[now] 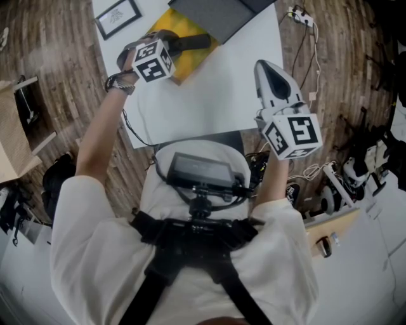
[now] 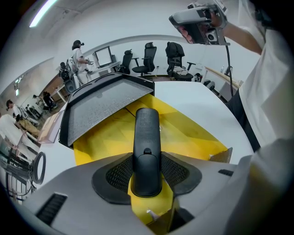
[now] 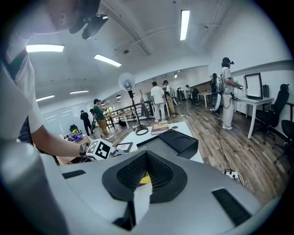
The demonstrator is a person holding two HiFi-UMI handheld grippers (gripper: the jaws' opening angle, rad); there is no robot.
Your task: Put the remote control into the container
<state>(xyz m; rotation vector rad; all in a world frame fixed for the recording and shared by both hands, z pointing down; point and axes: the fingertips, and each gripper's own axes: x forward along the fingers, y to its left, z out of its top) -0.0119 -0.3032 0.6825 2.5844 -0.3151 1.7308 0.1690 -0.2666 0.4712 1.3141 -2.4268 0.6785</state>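
Note:
My left gripper point(image 1: 174, 46) is shut on the black remote control point(image 1: 192, 42), which sticks out over the yellow container point(image 1: 184, 63) at the far side of the white table point(image 1: 216, 95). In the left gripper view the remote control point(image 2: 147, 137) runs straight out between the pads point(image 2: 118, 173), above the container's yellow inside point(image 2: 193, 133), with the dark lid point(image 2: 101, 108) propped open behind it. My right gripper point(image 1: 264, 67) hangs above the table's near right corner, shut and empty; its pads point(image 3: 163, 172) meet.
A framed picture point(image 1: 118, 17) lies on the table's far left corner. Cables and a power strip point(image 1: 303, 18) trail on the wood floor at right, with shoes point(image 1: 330, 193) nearby. A cardboard box point(image 1: 9, 139) stands at left. People stand far off in the room.

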